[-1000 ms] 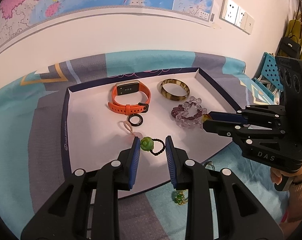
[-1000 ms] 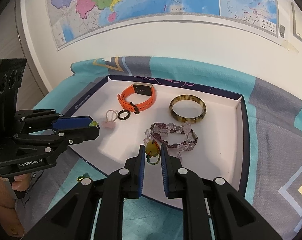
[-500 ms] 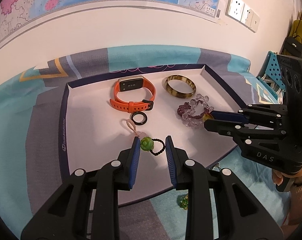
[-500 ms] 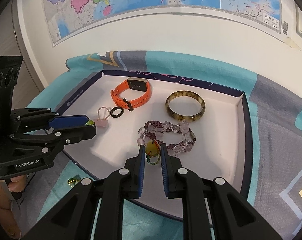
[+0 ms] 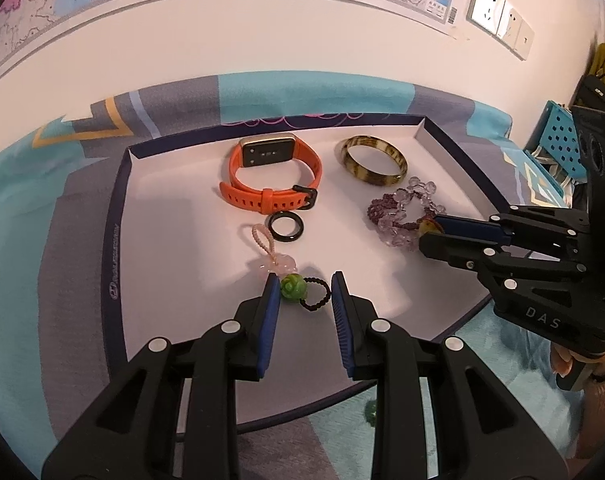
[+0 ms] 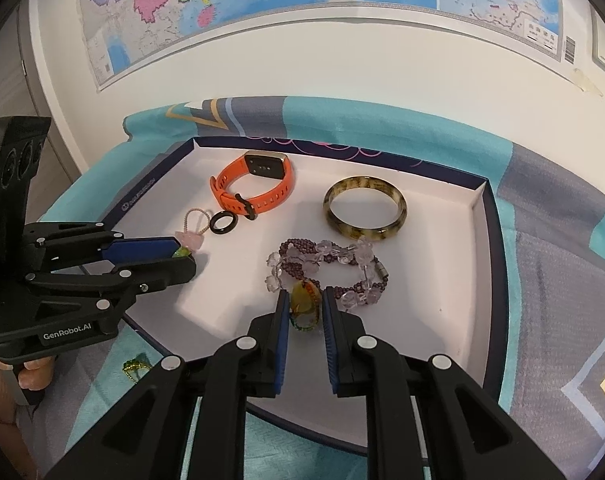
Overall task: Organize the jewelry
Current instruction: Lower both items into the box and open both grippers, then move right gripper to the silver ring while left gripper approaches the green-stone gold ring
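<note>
Here, the left gripper [image 5: 305, 294] stands partly open over the near part of the white tray [image 5: 166, 240]; a green bead ring [image 5: 298, 289] lies between its pads, touching the left one only. The right gripper [image 6: 306, 308] is narrowly parted around a yellow pendant [image 6: 302, 300], just beside the purple bead bracelet [image 6: 330, 264]; contact with the pads cannot be told. Farther back in the tray: orange watch [image 5: 270, 184], brown bangle [image 5: 374, 160], black ring [image 5: 285, 229], pink charm [image 5: 276, 262].

Even indoor light, soft shadows, strong fisheye bending, dark corners.
</note>
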